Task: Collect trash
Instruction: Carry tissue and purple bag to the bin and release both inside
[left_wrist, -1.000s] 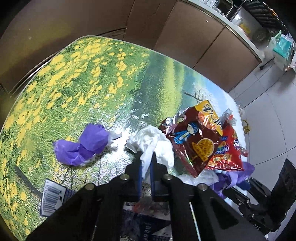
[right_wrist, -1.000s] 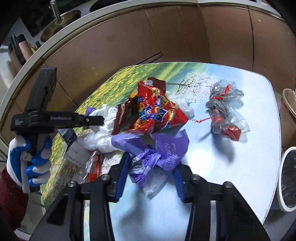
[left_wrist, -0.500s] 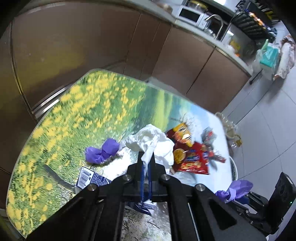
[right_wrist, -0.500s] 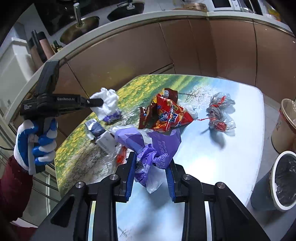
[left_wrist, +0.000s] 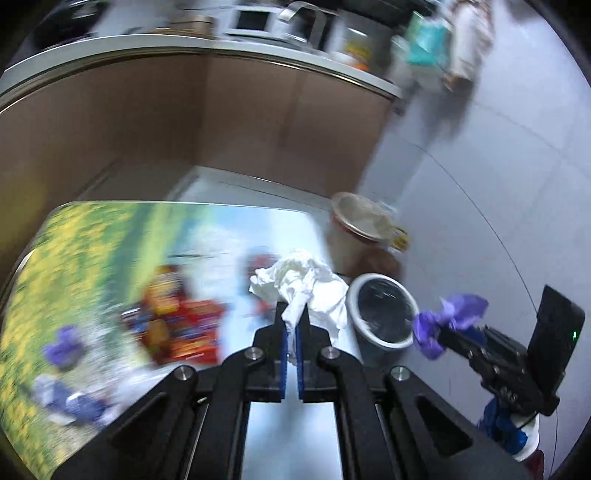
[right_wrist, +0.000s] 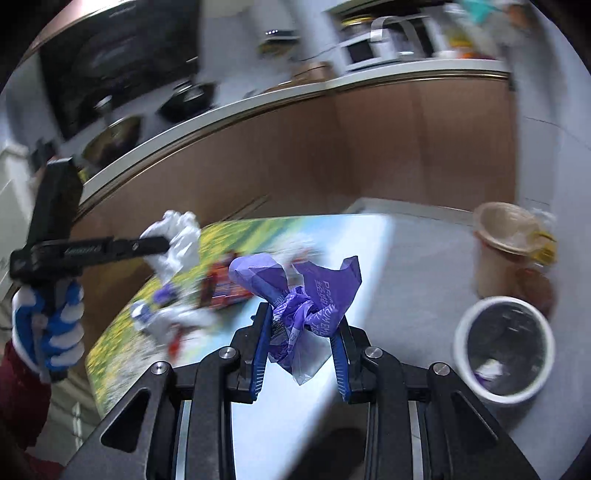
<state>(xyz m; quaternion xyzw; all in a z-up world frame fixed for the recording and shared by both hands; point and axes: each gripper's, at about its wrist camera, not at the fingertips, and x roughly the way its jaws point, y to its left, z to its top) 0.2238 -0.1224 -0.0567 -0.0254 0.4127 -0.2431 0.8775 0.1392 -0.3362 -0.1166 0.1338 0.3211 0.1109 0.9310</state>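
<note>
Your left gripper (left_wrist: 291, 325) is clenched tight on a white tissue (left_wrist: 301, 282), pinched by one thin fold with the bulk blooming loose above the jaws. Your right gripper (right_wrist: 301, 332) grips a purple bag (right_wrist: 299, 295); its jaws have just been closing on the wad, which fills the gap between the pads and trails a clear tail below. Both loads are off the table (left_wrist: 273, 229) and the bin (right_wrist: 504, 349) stands on the floor just past the table's corner, mouth up, black liner showing and a few scraps already inside. Bring each gripper right over the mouth before you let go: both pieces are light and will likely drift or cling to a pad, so get low and open wide. Drop one at a time so the grippers don't crowd the rim. Mind the tan tub (right_wrist: 508, 236) just behind the bin. Snack packets (left_wrist: 177, 325) and more purple scraps (left_wrist: 62, 349) remain on the table.
</note>
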